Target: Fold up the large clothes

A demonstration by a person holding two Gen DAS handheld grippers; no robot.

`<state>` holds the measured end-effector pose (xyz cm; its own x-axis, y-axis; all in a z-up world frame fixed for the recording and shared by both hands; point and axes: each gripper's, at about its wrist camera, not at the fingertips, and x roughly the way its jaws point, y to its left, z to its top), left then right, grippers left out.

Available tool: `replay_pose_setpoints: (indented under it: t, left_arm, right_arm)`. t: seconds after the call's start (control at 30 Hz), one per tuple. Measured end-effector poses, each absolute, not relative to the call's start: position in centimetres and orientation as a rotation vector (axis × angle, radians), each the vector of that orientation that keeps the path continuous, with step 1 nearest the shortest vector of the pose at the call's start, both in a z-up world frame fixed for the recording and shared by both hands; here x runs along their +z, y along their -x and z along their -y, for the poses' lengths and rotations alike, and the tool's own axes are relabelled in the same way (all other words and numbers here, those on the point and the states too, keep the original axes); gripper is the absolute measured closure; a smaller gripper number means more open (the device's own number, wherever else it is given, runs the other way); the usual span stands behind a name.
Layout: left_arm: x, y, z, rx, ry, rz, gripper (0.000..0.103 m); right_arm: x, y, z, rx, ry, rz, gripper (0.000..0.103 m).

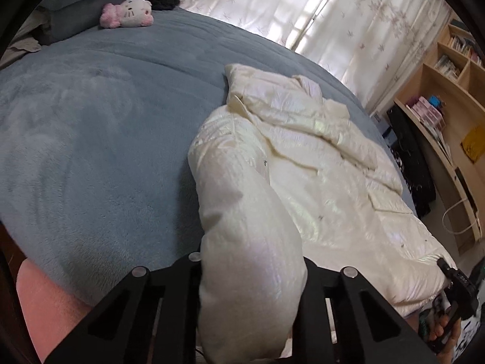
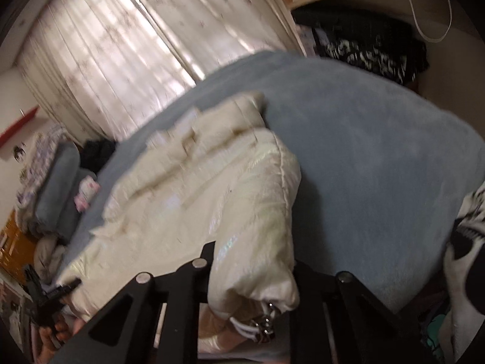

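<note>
A puffy cream-white down jacket (image 1: pixel 303 166) lies crumpled on the blue fleece bed cover (image 1: pixel 91 136). My left gripper (image 1: pixel 251 261) is shut on a bulging fold at the jacket's near left edge, and the cloth swells up between the black fingers (image 1: pixel 194 261). My right gripper (image 2: pixel 253 261) is shut on the jacket's (image 2: pixel 197 197) near right corner, by a hem with a white drawstring and metal toggle (image 2: pixel 263 327). Each wrist view catches the other gripper at the jacket's far corner: the right gripper (image 1: pixel 454 276) and the left gripper (image 2: pixel 48 291), each in a hand.
A pink and white plush toy (image 1: pixel 127 12) and blue pillows (image 1: pixel 91 0) lie at the bed's head. Pale curtains (image 1: pixel 272 0) hang behind the bed. A wooden shelf unit (image 1: pixel 448 97) with books stands to the right, with dark clothing (image 2: pixel 363 48) beside it.
</note>
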<state>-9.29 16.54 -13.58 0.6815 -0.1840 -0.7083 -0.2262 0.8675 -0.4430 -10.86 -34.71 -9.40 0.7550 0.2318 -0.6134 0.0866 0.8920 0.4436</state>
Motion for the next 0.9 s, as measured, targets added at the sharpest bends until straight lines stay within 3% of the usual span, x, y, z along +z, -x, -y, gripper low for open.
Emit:
replay_pose_setpoints:
  t: [0.47,0.7,0.9]
  left_arm:
    - [-2.6,12.4,-19.2,-0.043,0.690,-0.689,0.088]
    - [-0.2,3.2,-20.7,-0.041,0.700,-0.670,0.088]
    - [-1.8,-8.2,-21.4,0.008,0.692,-0.709,0.085]
  right_arm:
    - [1.5,13.9,35.1,0.065,-0.539,-0.397,0.088]
    - [3.2,6.5,34.1,0.051,-0.545,-0.382,0.088]
    - [1.9,-4.1,33.7,0.002,-0.539,-0.464,0.085]
